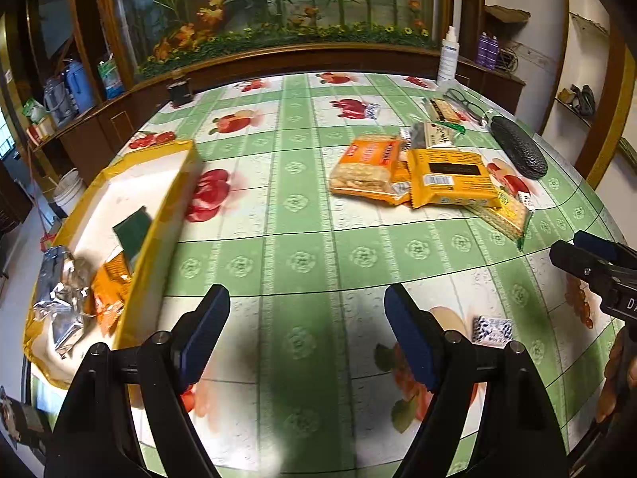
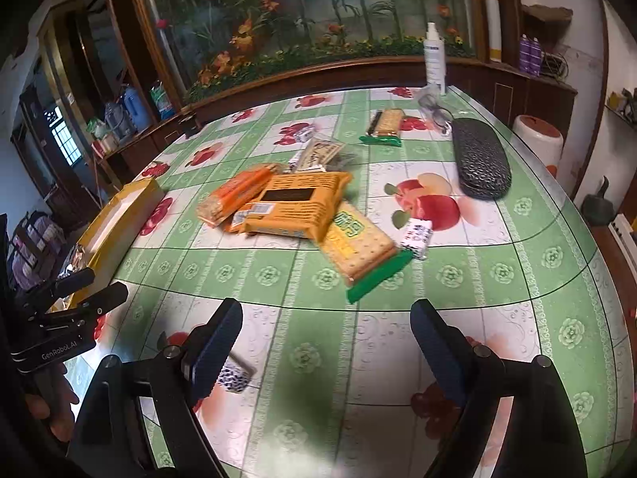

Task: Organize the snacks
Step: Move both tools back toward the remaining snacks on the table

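- I'm holding the left gripper and right gripper with jaws apart, both empty, over the table.
- The snack pile is lying mid-table; the yellow box is sitting left, some packets inside.
- A glasses case and spray bottle are standing beyond the pile.
- A small patterned packet is lying beside my right gripper's left finger.

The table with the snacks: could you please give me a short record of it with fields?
surface: table under a green checked cloth with fruit prints
box: yellow box, open, at the table's left edge, a few packets inside
pile: orange cracker packs overlapping mid-table
loose: green-ended biscuit pack partly under the pile; small patterned packet beside it
other: dark glasses case, spray bottle
left gripper: open, nothing between the fingers
right gripper: open, nothing between the fingers
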Action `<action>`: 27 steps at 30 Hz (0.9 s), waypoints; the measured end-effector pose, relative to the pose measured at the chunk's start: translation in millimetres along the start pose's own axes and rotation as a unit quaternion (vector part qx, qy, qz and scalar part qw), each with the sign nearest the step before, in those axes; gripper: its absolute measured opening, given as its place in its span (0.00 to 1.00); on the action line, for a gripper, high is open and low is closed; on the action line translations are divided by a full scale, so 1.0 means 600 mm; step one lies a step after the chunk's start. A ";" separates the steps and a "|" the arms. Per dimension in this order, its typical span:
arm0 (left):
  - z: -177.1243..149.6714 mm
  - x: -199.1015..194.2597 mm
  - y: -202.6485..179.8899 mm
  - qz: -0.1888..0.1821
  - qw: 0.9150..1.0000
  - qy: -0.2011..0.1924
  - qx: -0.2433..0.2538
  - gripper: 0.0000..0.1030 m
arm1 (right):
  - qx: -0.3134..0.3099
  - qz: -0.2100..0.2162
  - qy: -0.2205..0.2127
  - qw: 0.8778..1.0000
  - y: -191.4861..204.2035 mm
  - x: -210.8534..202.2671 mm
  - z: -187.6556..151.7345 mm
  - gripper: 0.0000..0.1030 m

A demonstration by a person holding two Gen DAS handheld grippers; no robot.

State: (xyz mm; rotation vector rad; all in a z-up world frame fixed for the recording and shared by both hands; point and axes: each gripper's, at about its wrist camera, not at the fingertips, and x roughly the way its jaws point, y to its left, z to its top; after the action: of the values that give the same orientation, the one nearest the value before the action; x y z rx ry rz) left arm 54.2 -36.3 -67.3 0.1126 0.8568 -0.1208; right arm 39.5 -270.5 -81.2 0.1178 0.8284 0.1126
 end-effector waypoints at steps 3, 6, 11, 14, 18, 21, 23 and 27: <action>0.013 0.011 -0.009 -0.010 1.000 0.005 -0.001 0.78 | 0.007 0.000 0.002 1.000 -0.013 0.005 0.003 0.86; 0.028 0.026 -0.015 -0.012 1.000 0.009 0.000 0.78 | 0.010 0.006 0.007 1.000 -0.021 0.017 0.010 0.86; 0.065 0.055 -0.014 -0.025 1.000 0.016 -0.001 0.78 | -0.004 0.010 0.018 1.000 -0.018 0.050 0.030 0.86; 0.090 0.075 -0.013 -0.044 0.999 0.025 -0.005 0.78 | -0.015 0.018 0.021 1.000 -0.010 0.068 0.052 0.86; 0.118 0.103 -0.025 -0.058 0.998 0.035 0.006 0.78 | -0.036 0.038 0.023 0.998 0.009 0.090 0.082 0.86; 0.136 0.122 -0.035 -0.068 0.996 0.045 0.021 0.78 | -0.070 0.066 0.034 0.995 0.028 0.115 0.103 0.86; 0.147 0.133 -0.040 -0.070 0.996 0.047 0.032 0.78 | -0.105 0.070 0.034 0.991 0.043 0.128 0.114 0.86; 0.163 0.158 -0.037 -0.081 0.994 0.059 0.036 0.78 | -0.169 0.094 0.042 0.980 0.071 0.153 0.128 0.86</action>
State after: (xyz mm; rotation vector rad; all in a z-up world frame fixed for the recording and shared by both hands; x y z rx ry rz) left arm 185.3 -78.5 -76.8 0.1180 0.9799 -0.3005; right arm 155.6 -219.8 -89.7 -0.1313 0.8697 0.4361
